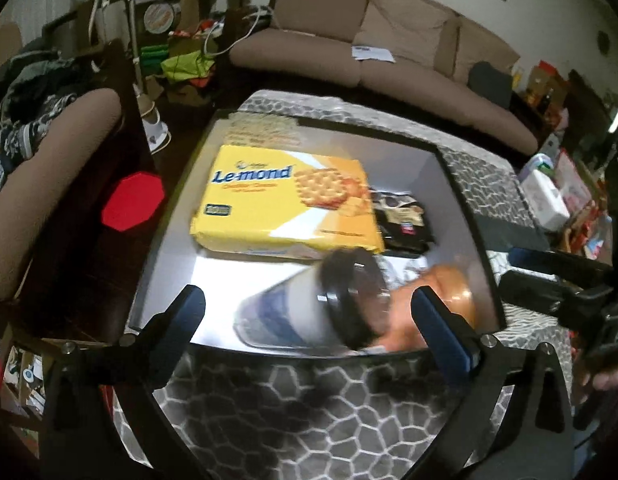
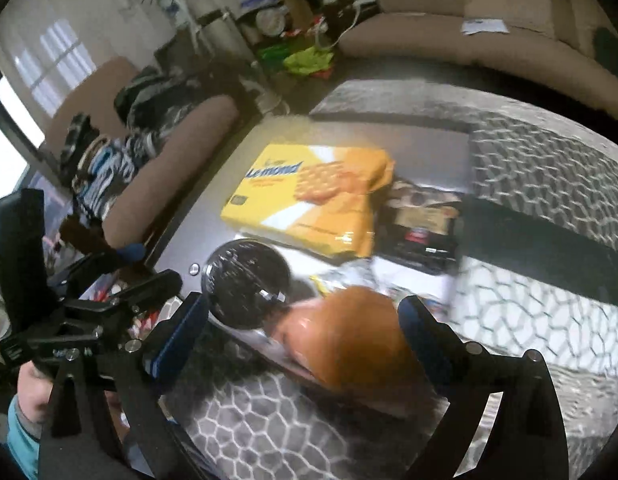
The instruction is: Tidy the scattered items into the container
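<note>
A white container (image 1: 449, 184) with a dark rim sits on the table and holds a yellow Le-mond cracker pack (image 1: 285, 204) and a dark packet (image 1: 405, 220). A white-and-blue cup (image 1: 285, 312) with a black lid lies tilted at the container's near edge. It is blurred, between the fingers of my open left gripper (image 1: 309, 312) and apart from both pads. An orange, glossy rounded item (image 2: 349, 340) lies beside the cup's lid (image 2: 245, 284). It is under my right gripper (image 2: 305, 320), whose jaws stand wide. The cracker pack (image 2: 309, 196) lies beyond them.
The table wears a grey honeycomb-pattern cloth (image 1: 309, 420). Brown sofas (image 1: 389, 64) ring it, and one has clothes piled on it (image 2: 121, 152). A red octagonal object (image 1: 133, 202) lies on the dark side table at the left. Boxes and clutter (image 1: 549, 196) stand at the right.
</note>
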`<state>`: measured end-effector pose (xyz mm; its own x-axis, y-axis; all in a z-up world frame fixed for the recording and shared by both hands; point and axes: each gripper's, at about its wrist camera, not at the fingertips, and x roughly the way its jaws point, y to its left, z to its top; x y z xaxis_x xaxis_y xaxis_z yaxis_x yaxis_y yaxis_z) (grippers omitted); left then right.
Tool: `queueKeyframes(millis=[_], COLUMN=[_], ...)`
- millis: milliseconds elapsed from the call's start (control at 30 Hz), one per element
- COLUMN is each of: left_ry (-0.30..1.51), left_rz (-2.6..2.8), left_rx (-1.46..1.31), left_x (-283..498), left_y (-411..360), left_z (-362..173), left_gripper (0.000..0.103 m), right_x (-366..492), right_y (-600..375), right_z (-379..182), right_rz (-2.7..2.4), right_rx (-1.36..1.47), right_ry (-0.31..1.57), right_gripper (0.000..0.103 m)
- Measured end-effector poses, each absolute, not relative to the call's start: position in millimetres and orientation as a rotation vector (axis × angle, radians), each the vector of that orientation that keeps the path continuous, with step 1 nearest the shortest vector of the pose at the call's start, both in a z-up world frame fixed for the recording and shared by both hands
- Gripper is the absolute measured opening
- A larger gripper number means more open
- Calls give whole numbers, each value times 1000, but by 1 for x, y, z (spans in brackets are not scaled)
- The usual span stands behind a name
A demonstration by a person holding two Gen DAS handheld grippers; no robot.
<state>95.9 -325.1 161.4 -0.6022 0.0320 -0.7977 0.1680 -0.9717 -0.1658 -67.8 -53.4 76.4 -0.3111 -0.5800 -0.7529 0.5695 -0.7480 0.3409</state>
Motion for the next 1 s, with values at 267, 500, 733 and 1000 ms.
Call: queueKeyframes(millis=[267, 500, 733, 1000], left_ry=[255, 119, 52, 2], left_rz=[-2836, -2881, -2874, -2855], left_rx=[1359, 1389, 1396, 1390], left_x=[95, 85, 76, 62], left_y=[-235, -143, -80, -32], left_z=[170, 149, 132, 108], left_gripper=[103, 103, 103, 103], right_x=[-54, -48, -45, -54], right_y=[56, 127, 180, 228], right_z=[59, 41, 30, 11], right_rz=[-2245, -2330, -2392, -2542], right_rx=[1226, 1266, 1300, 1330], right_ry=[-77, -153, -192, -146], right_gripper=[101, 102, 102, 103])
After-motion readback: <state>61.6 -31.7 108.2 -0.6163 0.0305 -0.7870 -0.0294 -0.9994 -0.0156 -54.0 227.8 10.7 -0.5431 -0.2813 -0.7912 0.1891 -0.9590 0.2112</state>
